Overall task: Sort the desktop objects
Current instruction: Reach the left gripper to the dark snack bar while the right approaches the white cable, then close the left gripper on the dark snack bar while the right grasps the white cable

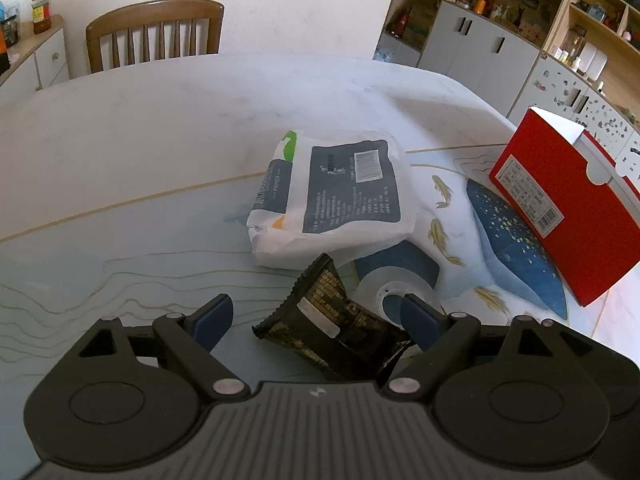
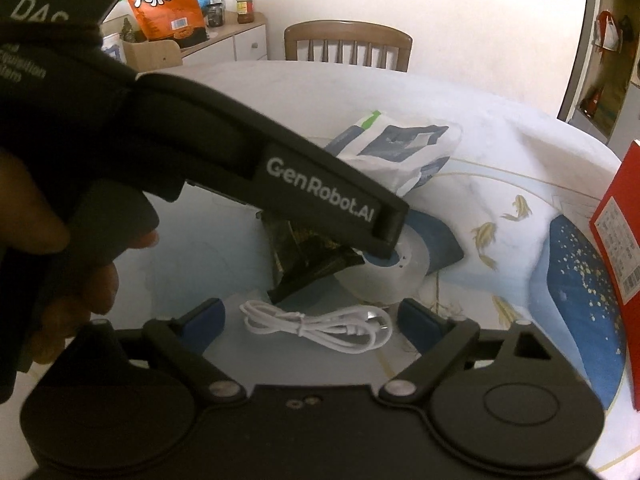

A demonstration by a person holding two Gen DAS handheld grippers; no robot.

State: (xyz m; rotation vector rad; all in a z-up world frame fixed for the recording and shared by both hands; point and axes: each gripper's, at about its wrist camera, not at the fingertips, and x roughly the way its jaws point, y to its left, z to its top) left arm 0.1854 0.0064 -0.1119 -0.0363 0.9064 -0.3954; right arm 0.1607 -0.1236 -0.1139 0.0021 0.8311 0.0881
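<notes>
While wide open, left claw [image 1: 316,318] straddles black packet [image 1: 332,320].

Table [image 1: 120,140] w/ printed mat: tissue pack [image 1: 332,196], black wrapper [image 1: 336,320], red box [image 1: 568,216], white cable [image 2: 316,326].

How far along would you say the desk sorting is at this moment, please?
Nothing looks sorted yet. The left gripper is open around the dark snack packet, not yet closed on it. The right gripper hangs open over the white cable. The tissue pack and red box lie untouched on the table.
</notes>
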